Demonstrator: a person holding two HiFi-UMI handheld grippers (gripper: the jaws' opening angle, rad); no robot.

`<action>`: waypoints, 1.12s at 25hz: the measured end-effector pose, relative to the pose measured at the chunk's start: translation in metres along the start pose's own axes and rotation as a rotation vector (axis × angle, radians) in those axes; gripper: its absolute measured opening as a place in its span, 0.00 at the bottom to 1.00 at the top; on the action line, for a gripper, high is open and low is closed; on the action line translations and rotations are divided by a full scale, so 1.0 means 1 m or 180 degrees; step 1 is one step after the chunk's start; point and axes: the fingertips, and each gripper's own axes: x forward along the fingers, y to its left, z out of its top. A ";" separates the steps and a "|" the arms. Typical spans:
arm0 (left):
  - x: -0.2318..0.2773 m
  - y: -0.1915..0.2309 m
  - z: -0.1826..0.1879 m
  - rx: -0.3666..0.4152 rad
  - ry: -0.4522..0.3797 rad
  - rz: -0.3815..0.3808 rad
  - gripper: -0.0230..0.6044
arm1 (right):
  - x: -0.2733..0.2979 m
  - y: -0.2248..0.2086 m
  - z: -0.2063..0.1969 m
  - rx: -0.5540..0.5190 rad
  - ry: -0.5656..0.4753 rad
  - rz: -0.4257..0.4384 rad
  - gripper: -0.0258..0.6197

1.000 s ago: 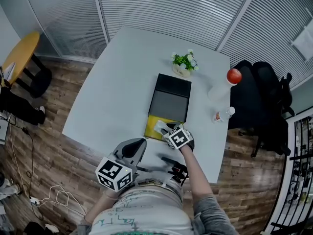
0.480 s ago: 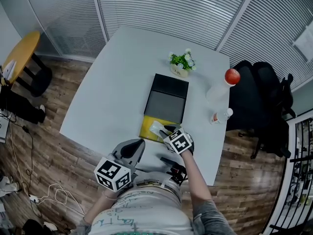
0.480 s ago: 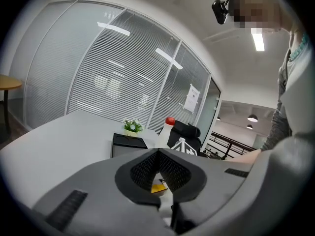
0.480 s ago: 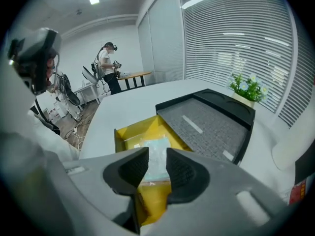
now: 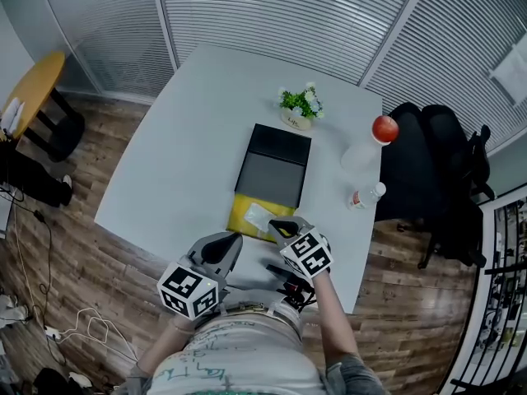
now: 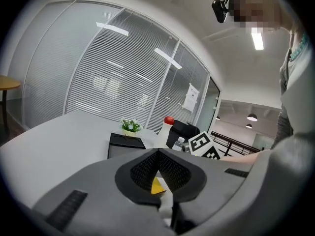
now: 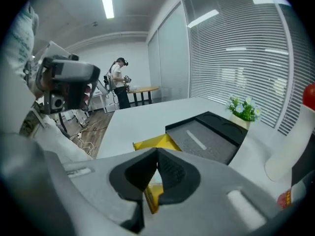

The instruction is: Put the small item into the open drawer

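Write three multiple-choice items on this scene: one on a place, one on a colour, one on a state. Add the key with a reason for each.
1. The potted plant stands:
A. just past the far end of the black box
B. on the round side table
C. on the floor

2. The open drawer is:
A. red
B. yellow
C. blue

3. The right tongs are:
A. wide open
B. shut and empty
C. shut on a bottle

Key:
1 A, the head view shows it just beyond the box's far edge.
2 B, yellow shows at the box's near end.
3 B, their jaws have just closed and meet with nothing between them.
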 end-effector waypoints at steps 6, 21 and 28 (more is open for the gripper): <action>0.004 -0.005 -0.001 0.0014 -0.0010 -0.0049 0.03 | -0.025 0.012 0.021 -0.0124 -0.0193 -0.0018 0.04; -0.010 -0.008 0.026 0.0249 -0.0183 -0.0207 0.03 | -0.083 0.039 0.089 -0.0137 -0.1083 -0.0387 0.04; -0.012 -0.011 0.049 0.0361 -0.0393 -0.0289 0.03 | -0.112 0.053 0.127 -0.0225 -0.1657 -0.0505 0.04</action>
